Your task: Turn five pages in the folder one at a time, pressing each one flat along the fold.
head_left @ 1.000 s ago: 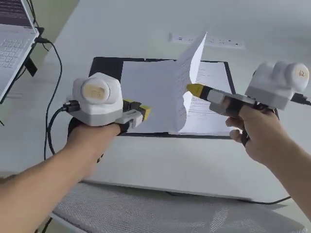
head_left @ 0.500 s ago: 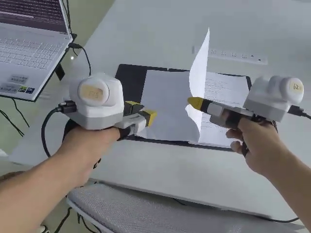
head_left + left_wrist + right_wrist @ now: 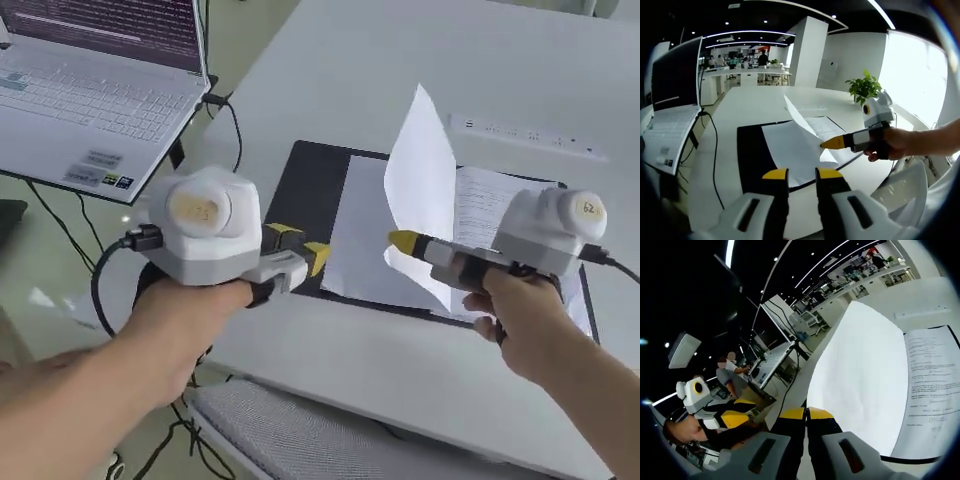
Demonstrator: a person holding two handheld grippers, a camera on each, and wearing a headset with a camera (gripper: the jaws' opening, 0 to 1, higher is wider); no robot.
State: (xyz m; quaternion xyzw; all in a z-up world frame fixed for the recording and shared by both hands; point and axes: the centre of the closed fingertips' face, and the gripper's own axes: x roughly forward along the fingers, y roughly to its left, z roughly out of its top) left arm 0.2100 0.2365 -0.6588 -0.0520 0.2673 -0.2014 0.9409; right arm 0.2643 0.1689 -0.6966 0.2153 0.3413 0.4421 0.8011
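At the far left a silver laptop [image 3: 100, 90] with pale keys lies open, and a thin black cable [image 3: 232, 125] loops from its corner. The left gripper [image 3: 303, 247], a rounded white plastic shell with dark, yellow-tipped jaws, hovers over the near left edge of the smooth white worktop [image 3: 400, 60], just short of the folder. In the left gripper view its jaws stand a narrow gap apart with nothing between them.

The folder [image 3: 310, 190], a flat, matte black rectangle, lies open on the worktop. A blank white sheet [image 3: 360, 240] rests flat on its left half. From the fold rises the page [image 3: 425, 185], thin white paper standing nearly upright and slightly curled, with its top corner coming to a point. The right gripper [image 3: 403, 241] has the page's lower edge pinched: its jaws are pressed together on the paper, which fans up from the yellow tips in the right gripper view. On the folder's right half a printed sheet [image 3: 490, 200] with fine lines of text lies flat. Beyond it a long white power strip [image 3: 525, 135] lies on the worktop.
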